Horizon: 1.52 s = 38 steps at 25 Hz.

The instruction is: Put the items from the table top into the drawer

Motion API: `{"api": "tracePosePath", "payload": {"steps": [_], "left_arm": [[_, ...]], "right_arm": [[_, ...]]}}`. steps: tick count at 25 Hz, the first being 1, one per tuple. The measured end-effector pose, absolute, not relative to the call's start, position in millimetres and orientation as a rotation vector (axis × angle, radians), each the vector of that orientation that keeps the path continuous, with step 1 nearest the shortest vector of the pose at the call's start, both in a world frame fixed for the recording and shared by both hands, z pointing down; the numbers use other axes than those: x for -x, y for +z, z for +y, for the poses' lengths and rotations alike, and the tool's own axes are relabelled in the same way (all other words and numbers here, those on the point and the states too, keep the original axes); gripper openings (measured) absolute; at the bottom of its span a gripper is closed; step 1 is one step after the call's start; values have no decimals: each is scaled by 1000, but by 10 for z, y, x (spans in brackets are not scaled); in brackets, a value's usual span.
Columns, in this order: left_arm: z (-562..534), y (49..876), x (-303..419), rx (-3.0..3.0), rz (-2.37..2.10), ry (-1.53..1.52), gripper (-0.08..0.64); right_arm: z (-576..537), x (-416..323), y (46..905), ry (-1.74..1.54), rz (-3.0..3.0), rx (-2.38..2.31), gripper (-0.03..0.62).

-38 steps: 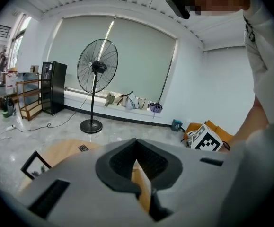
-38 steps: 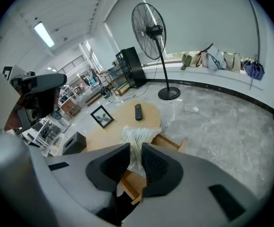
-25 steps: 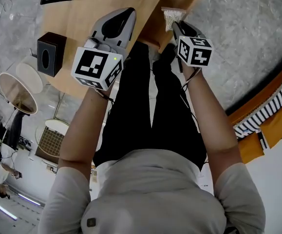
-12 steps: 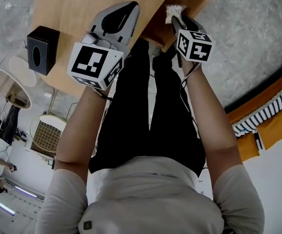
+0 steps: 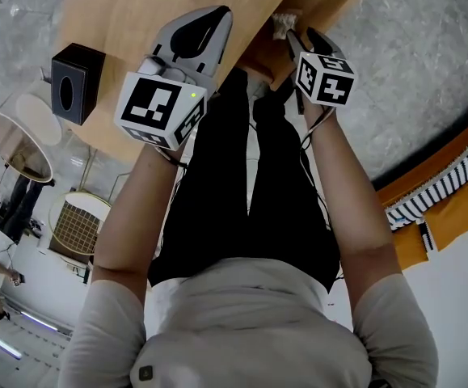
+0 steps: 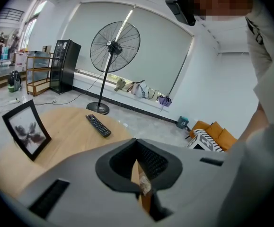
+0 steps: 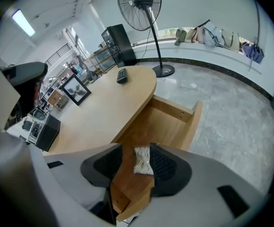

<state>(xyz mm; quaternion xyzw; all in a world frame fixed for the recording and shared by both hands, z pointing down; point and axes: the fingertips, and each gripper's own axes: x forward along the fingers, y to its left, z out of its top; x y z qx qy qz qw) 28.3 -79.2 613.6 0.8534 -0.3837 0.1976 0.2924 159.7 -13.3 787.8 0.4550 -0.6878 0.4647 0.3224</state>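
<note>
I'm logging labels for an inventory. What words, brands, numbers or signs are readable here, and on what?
No text can be read in any view.
Left marker cube and right marker cube: black-and-white square patterns only, no words.
Remote: button print too small to read.
Picture frame: an image, no lettering.

No words or numbers can be read — the 2 marker cubes (image 5: 159,107) (image 5: 325,78) show only black-and-white squares, and beyond them the remote's (image 6: 98,125) keys are too small.

I see packet (image 7: 142,160) in drawer (image 7: 174,122), right of surface (image 7: 108,108); remote (image 7: 121,75) behind photo frame (image 7: 78,90), box (image 7: 47,132) at left edge.
</note>
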Motion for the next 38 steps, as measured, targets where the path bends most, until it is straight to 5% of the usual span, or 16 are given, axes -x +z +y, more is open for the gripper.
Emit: {"api": "tracePosePath", "payload": {"steps": [13, 38], "left_arm": [[-750, 5184, -358, -2341, -1051, 484, 9], [578, 1774, -689, -2638, -1270, 383, 9]], "right_arm": [[-304, -1676, 6823, 1109, -1912, -1214, 192], [370, -1868, 2296, 553, -2555, -1207, 40]]}}
